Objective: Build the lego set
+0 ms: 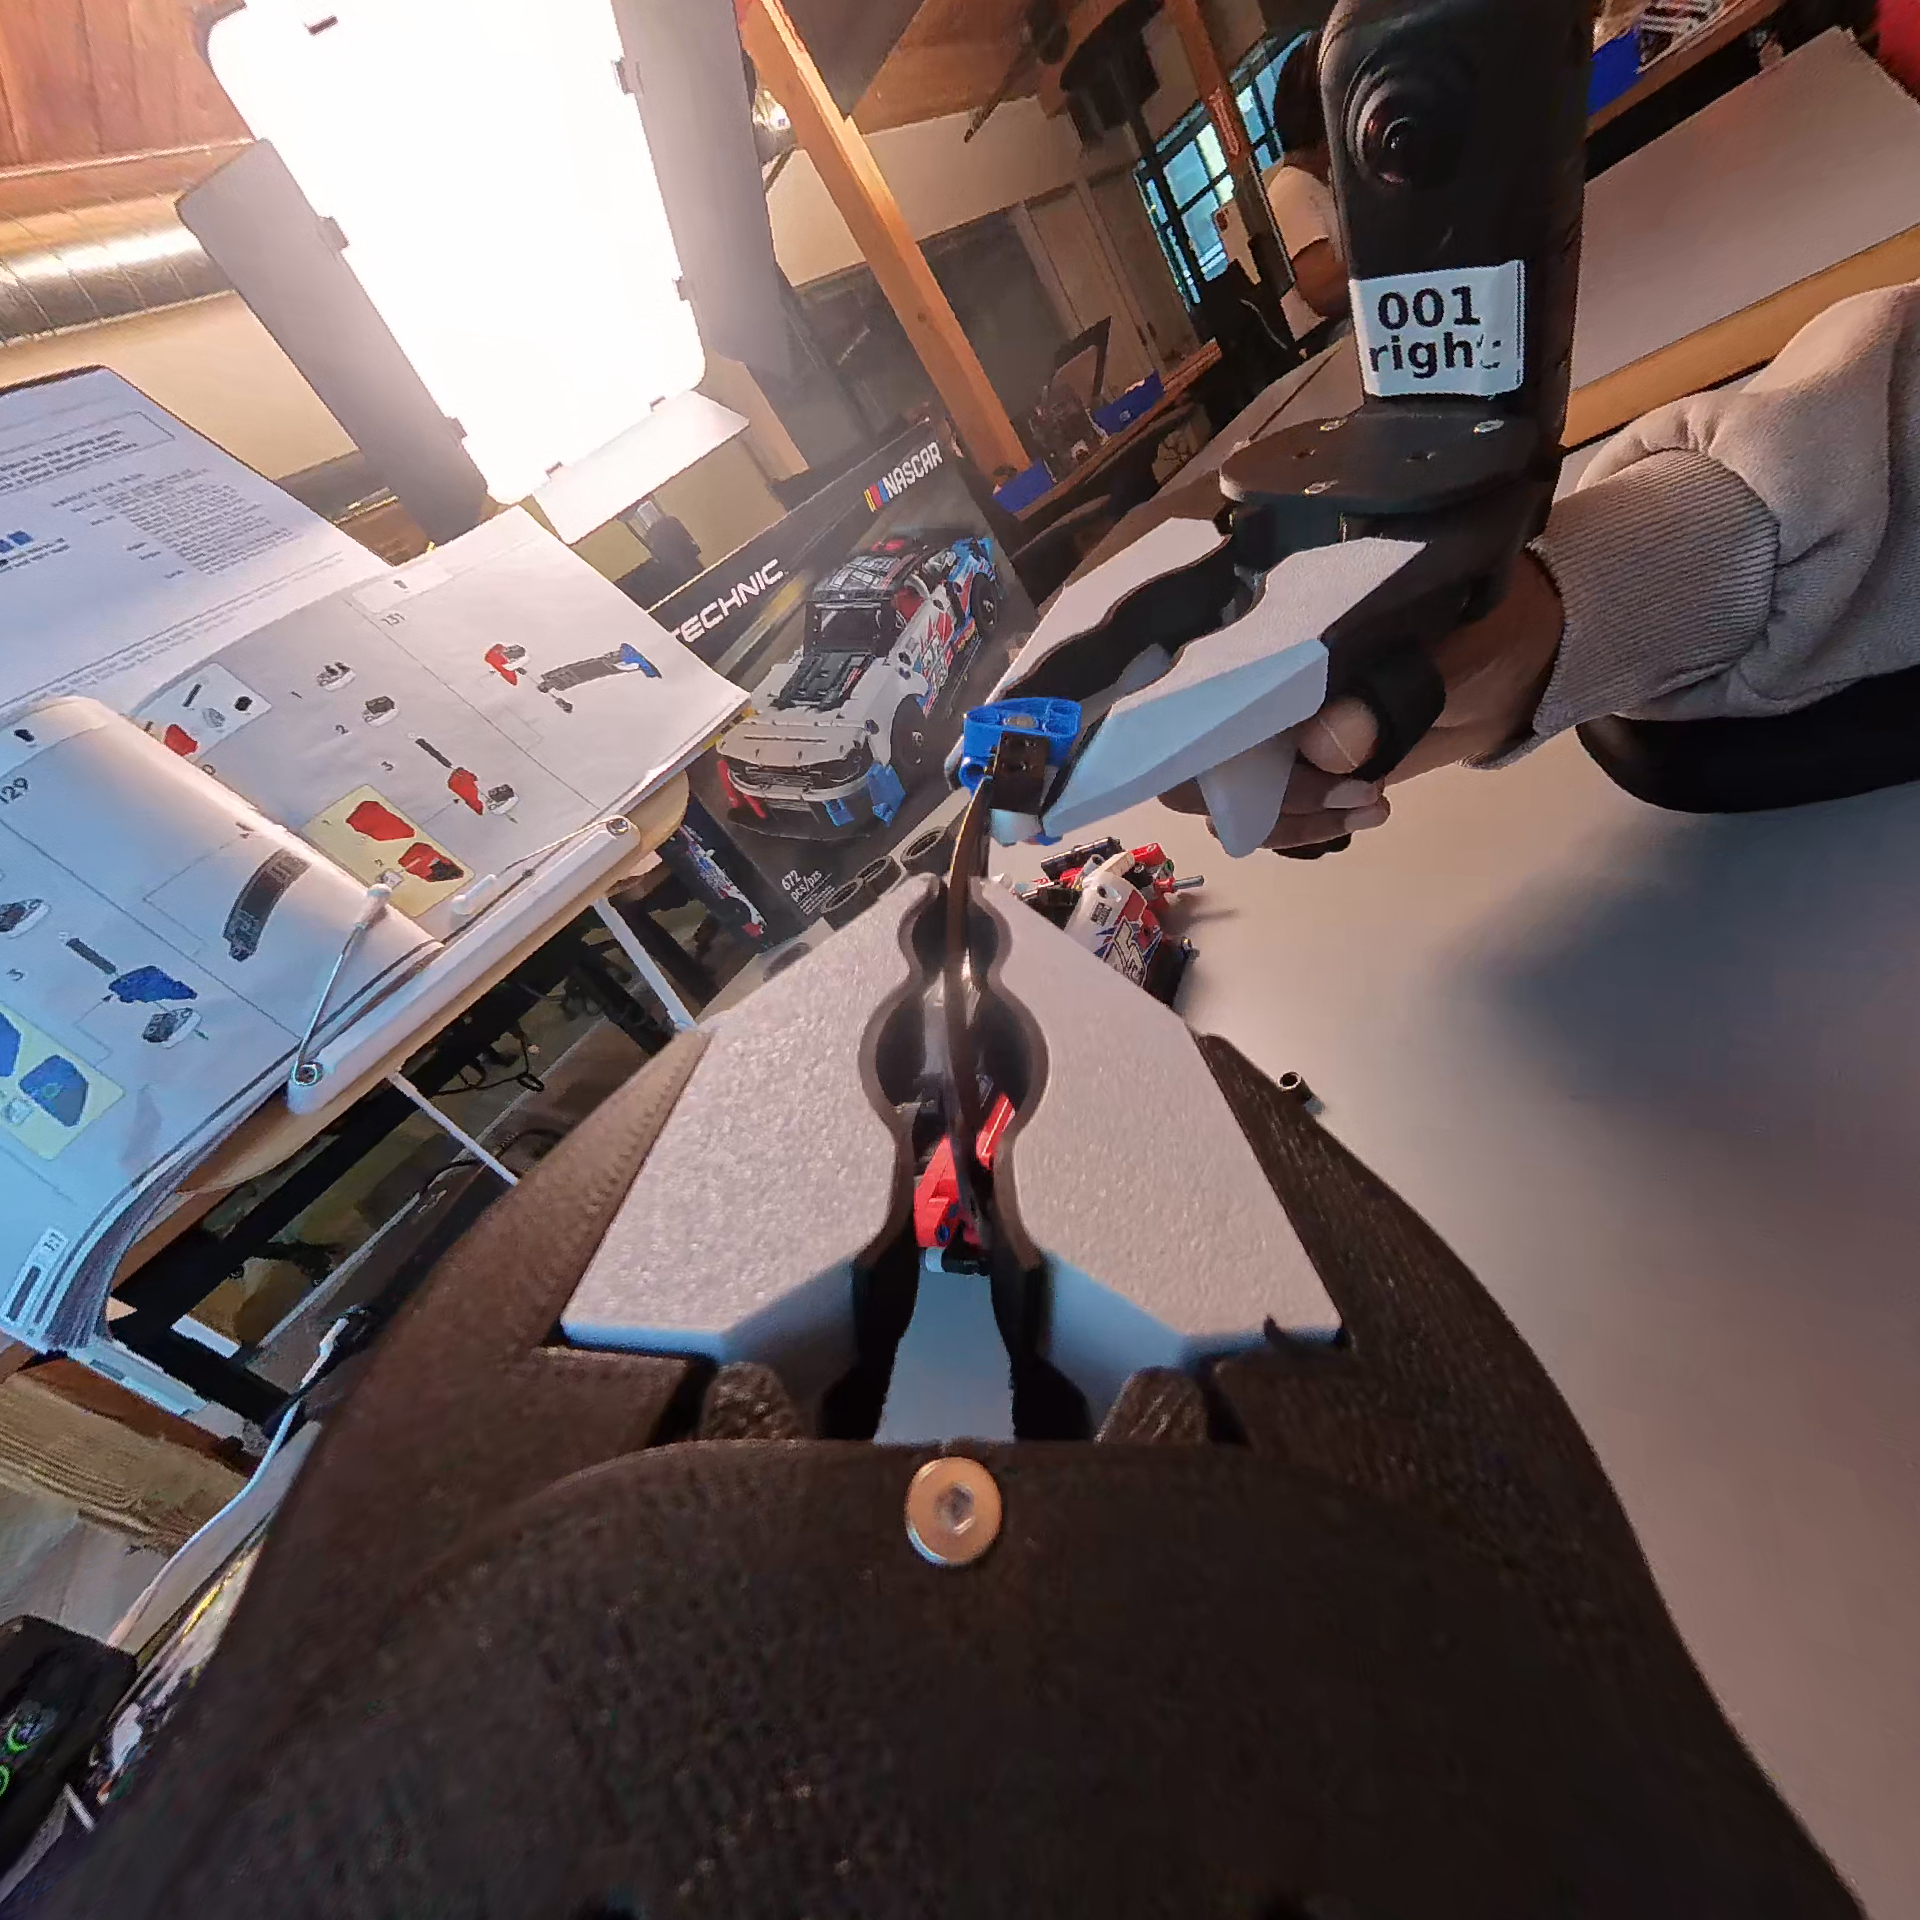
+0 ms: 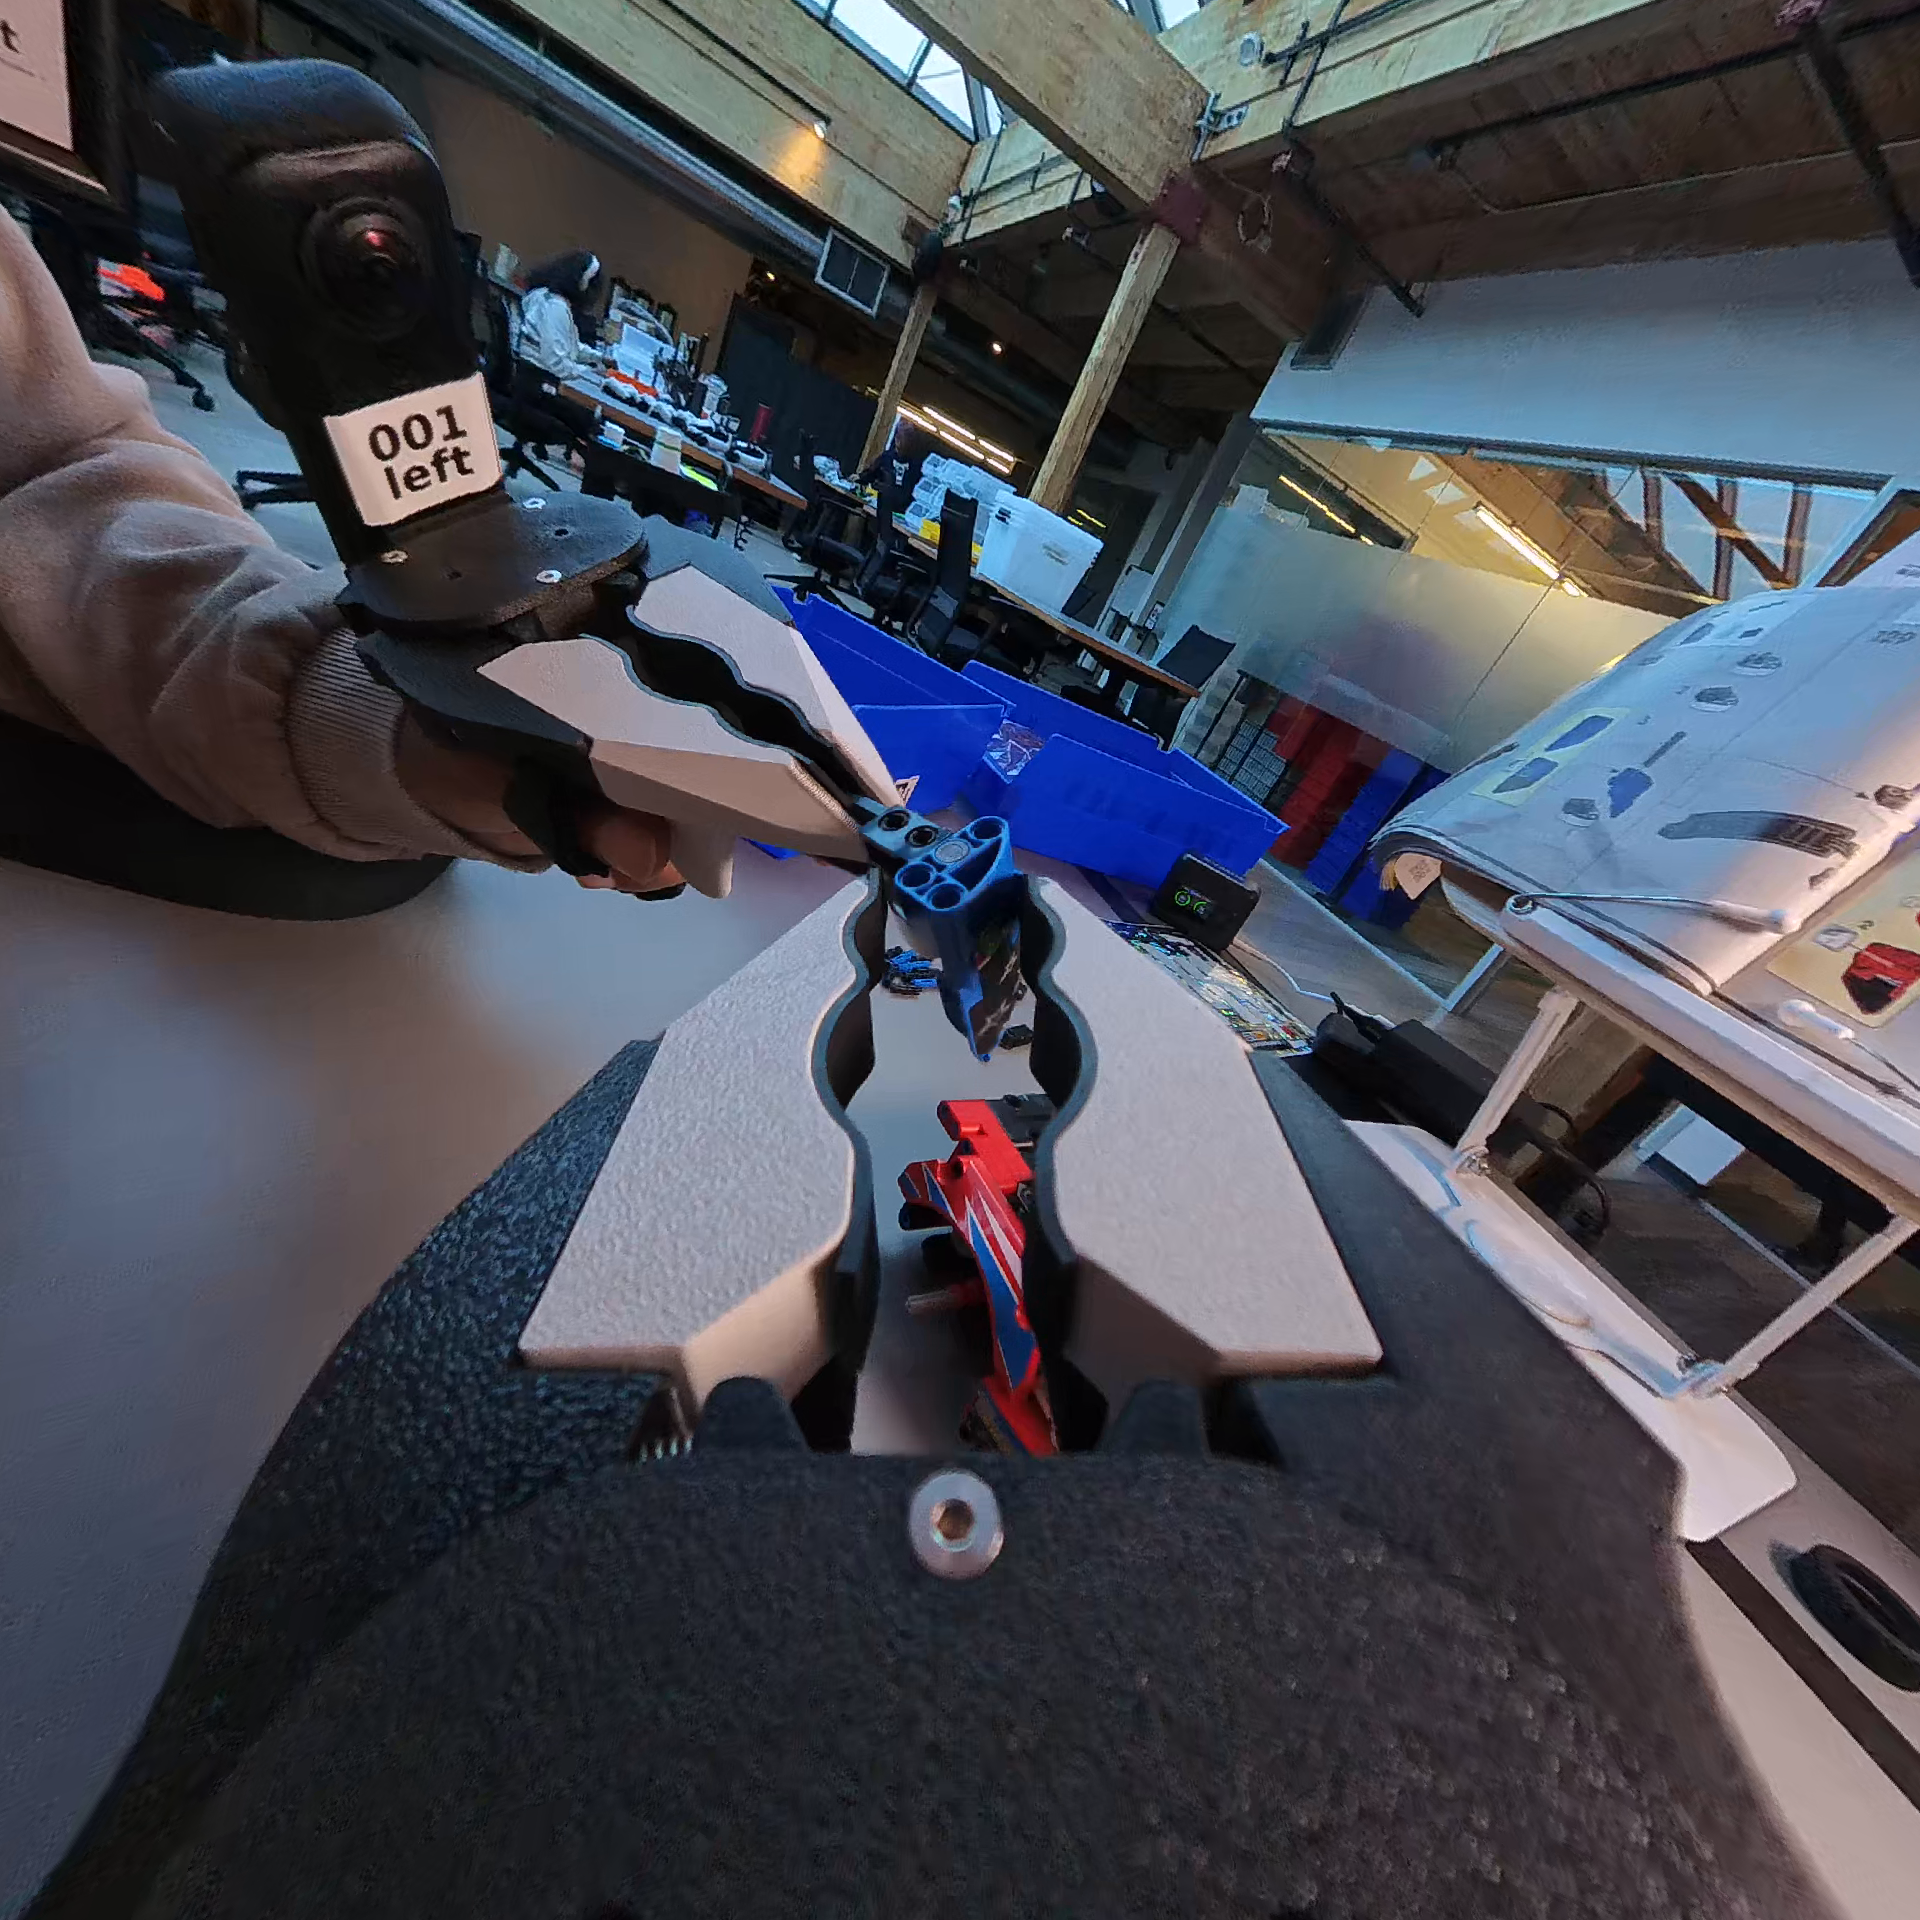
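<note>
Presently, a black beam is clamped in the left hand-held gripper. Its far end joins a blue piece, which is gripped by the right hand-held gripper. Both are held above the desk, where a red car section lies. A manual is propped alongside.

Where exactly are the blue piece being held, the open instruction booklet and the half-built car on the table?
blue piece (image 2: 951, 862): right wrist view, on its holed end.
instruction booklet (image 1: 312, 665): left wrist view, on the open upper page.
half-built car (image 1: 1117, 909): left wrist view, on its white side panel.
</note>
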The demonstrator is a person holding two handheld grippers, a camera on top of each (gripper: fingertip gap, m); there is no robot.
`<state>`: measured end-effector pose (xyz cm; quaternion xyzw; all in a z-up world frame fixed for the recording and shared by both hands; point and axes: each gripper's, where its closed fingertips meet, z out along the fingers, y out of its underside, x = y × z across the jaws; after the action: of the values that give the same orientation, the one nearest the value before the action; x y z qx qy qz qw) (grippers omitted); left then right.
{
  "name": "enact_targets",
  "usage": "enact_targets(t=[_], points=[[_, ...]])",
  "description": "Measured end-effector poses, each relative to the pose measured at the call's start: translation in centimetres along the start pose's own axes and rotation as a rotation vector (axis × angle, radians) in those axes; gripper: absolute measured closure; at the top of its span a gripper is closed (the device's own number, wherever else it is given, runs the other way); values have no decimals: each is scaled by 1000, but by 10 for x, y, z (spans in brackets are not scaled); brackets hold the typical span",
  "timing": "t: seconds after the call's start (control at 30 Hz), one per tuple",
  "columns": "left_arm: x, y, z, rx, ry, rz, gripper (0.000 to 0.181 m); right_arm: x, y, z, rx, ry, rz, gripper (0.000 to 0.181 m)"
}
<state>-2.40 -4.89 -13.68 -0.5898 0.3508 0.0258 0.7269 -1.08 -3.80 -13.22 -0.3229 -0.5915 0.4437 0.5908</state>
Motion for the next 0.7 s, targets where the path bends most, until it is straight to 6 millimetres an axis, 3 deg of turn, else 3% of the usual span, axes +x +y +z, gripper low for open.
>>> enact_targets(t=[0.2, 0.37, 0.57, 0.7], points=[[-1, 12, 2, -41, 38, -101, 181, 2, 5, 1, -17, 1, 53, 160], [-1, 22, 6, -109, 56, -222, 181, 8, 17, 2, -48, -20, 223, 159], [2, 23, 7, -122, 78, -259, 181, 6, 18, 0, -41, -77, 311, 158], [6, 25, 7, -126, 152, -400, 181, 3, 20, -2, -40, -145, 386, 158]])
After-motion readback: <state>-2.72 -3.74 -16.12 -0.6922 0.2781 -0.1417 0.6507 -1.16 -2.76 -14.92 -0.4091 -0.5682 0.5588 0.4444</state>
